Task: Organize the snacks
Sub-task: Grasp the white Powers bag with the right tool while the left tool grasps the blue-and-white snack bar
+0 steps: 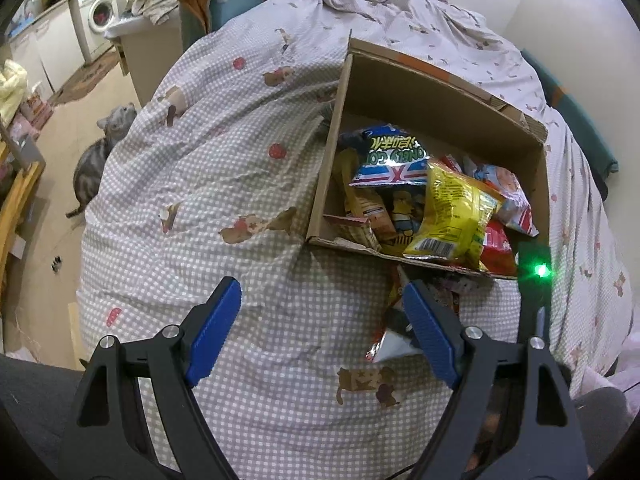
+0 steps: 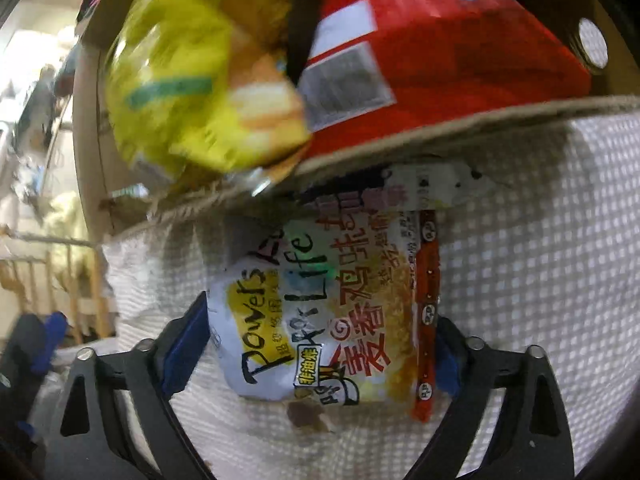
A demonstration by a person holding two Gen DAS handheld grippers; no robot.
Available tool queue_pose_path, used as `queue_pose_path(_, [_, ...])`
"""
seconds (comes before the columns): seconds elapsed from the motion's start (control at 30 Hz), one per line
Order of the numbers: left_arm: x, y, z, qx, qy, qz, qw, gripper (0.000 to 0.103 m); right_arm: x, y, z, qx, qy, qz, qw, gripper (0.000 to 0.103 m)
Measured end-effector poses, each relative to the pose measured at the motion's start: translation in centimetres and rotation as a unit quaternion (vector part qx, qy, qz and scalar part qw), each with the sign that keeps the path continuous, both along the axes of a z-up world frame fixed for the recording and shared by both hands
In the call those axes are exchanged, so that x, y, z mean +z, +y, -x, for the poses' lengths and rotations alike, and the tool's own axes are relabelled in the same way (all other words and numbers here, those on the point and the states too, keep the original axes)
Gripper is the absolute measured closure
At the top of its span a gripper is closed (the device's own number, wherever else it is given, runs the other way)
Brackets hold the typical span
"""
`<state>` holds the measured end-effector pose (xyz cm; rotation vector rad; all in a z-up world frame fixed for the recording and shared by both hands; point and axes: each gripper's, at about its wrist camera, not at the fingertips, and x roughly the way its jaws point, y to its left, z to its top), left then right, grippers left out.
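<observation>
Snacks are mostly in the box [image 1: 404, 92] already: in the left wrist view it fills the upper right of the frame, sitting on the checked bedspread [image 1: 224, 184], with a yellow bag [image 1: 452, 212], a blue-and-white bag [image 1: 386, 160], a red pack [image 1: 496, 248] and several more heaped loosely inside. We judge the task well along but not finished. One noodle packet [image 2: 332, 320] lies outside on the spread, just below the box's near edge in the middle of the right wrist view. Our right gripper [image 2: 312, 340] has its jaws spread on either side of that packet; the picture is blurred and we cannot tell whether the pads touch it yet, so we count it as not gripped. Our left gripper [image 1: 320, 328] hangs at the bottom of its own view, jaws wide apart with nothing between them, only bedspread. What is left, as far as we can see, is this last packet, and perhaps tidying the heap.
</observation>
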<state>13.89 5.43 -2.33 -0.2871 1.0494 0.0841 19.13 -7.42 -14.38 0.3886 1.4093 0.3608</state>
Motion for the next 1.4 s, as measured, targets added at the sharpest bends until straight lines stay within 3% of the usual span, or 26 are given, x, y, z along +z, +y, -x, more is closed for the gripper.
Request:
queue_pose_path(0.07, [0.0,0.2,-0.1,0.005,0.003,0.011,0.9999,0.022,0.3,0.1,0.7,0.017,-0.005,0.005,1.0,0.033])
queue_pose_path(0.2, [0.1,0.0,-0.2,0.005,0.003,0.005,1.0,0.022,1.3,-0.6,2.1,0.046,0.009,-0.011,0.999,0.042])
queue_pose_path(0.33, [0.1,-0.1,-0.2,-0.001,0.007,0.011,0.9999,0.022,2.1,-2.7,4.5,0.066,0.022,-0.006,0.998,0.042])
queue_pose_path(0.5, [-0.7,-1.1,-0.2,-0.018,0.015,0.003,0.9997,0.022,3.2,-6.6,6.3,0.042,0.023,-0.014,0.999,0.042])
queue_pose_path(0.63, [-1.9,-3.1,-0.3,-0.042,0.016,0.003,0.999,0.021,6.2,-10.7,6.8,-0.016,-0.035,-0.016,0.999,0.042])
queue_pose_path(0.7, [-2.8,-5.0,-0.7,-0.058,0.023,0.003,0.9981,0.009,6.9,-12.3,6.9,-0.053,-0.055,-0.03,0.997,0.042])
queue_pose_path(0.83, [-4.5,-9.5,-1.9,-0.083,0.016,-0.014,0.9963,0.006,6.9,-15.2,7.2,-0.121,-0.067,-0.06,0.989,0.042])
queue_pose_path(1.07, [-10.2,-15.6,-5.0,-0.106,0.019,-0.039,0.9934,0.006,6.1,-17.1,6.6,-0.144,-0.061,-0.071,0.985,0.042])
queue_pose_path(1.23, [-11.9,-17.0,-6.7,-0.087,0.012,-0.036,0.9955,0.006,6.1,-18.1,6.1,-0.15,-0.055,-0.086,0.983,0.042])
queue_pose_path(1.4, [-13.0,-18.8,-8.1,-0.092,0.007,-0.077,0.9928,0.006,5.7,-17.8,5.9,-0.148,-0.048,-0.098,0.983,0.042])
